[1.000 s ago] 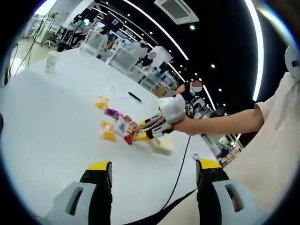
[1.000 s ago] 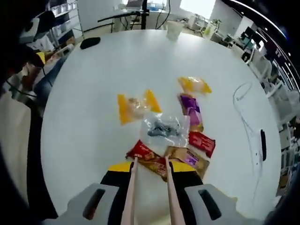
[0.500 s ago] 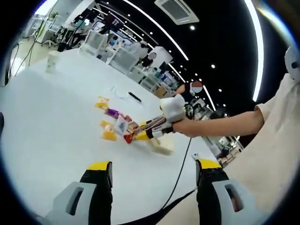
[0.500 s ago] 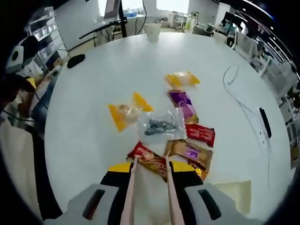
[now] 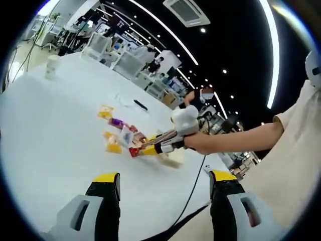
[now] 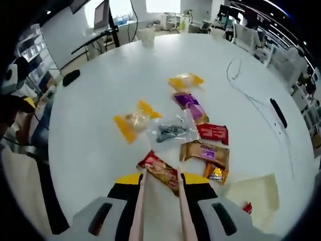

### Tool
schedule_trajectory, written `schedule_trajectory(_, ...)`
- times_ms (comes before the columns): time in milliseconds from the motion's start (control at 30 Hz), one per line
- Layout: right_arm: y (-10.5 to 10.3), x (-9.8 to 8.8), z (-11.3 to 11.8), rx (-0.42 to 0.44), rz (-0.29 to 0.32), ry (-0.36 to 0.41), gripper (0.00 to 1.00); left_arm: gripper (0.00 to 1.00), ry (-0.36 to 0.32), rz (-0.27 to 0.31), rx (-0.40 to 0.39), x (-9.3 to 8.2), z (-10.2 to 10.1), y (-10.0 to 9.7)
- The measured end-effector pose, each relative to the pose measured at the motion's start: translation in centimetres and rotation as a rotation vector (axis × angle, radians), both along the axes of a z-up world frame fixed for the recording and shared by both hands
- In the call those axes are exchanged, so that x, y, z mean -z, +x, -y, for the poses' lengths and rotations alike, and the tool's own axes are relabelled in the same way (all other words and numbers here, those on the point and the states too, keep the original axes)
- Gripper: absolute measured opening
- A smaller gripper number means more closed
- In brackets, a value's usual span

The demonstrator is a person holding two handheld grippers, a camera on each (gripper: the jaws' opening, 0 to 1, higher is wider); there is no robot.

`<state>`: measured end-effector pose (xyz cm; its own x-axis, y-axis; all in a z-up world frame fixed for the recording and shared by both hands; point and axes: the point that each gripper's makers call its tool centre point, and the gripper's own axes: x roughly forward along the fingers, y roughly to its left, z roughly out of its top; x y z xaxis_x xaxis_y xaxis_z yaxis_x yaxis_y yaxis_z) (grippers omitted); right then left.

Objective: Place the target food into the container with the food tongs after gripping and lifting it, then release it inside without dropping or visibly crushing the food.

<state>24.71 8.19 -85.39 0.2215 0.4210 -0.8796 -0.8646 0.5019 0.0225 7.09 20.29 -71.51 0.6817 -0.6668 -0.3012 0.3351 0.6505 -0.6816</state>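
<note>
Tongs [image 6: 159, 201] in right gripper [image 6: 159, 187] over red packet [image 6: 159, 170].

Wide bare stretch of white surface [image 6: 95, 95] left of the snack cluster, open up to the paper cup [image 6: 146, 35] at the far edge. Cluster packed close: yellow packet [image 6: 131, 120] apart on the left; clear bag [image 6: 171, 131], purple packet [image 6: 188, 103], red packet [image 6: 212, 133] and brown packet [image 6: 204, 151] touching or overlapping; red wrapper [image 6: 159, 171] directly ahead of the tongs [image 6: 159, 211], tips at its near edge. Narrow bare gap between yellow packet and clear bag. Beige container [image 6: 253, 193] low on the right, just beside the brown packet. Cable [image 6: 251, 98] and dark remote [image 6: 278, 113] across the far right. In left gripper view, open surface between the spread fingers [image 5: 104, 193]; dark cable [image 5: 193, 188] crossing on the right.
</note>
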Motion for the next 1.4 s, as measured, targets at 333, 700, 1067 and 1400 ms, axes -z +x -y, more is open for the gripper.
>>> schedule_trajectory(333, -0.7, -0.2, -0.3, -0.316, 0.131, -0.15, 0.3, 0.73, 0.004, -0.015, 0.0, 0.4, -0.9, -0.4)
schedule_trajectory(700, -1.4, 0.0, -1.5, -0.541, 0.181, -0.222, 0.29, 0.72, 0.013, -0.03, -0.018, 0.9, -1.8, -0.7)
schedule_trajectory(1067, -1.4, 0.1, -1.3, -0.419, 0.067, -0.157, 0.25, 0.72, 0.011, -0.042, -0.063, 1.1, -2.7, -1.6)
schedule_trajectory(1400, -1.5, 0.6, -0.5, -0.289, -0.018, -0.115, 0.25, 0.72, 0.003, -0.03, -0.049, 0.8, -2.4, -1.3)
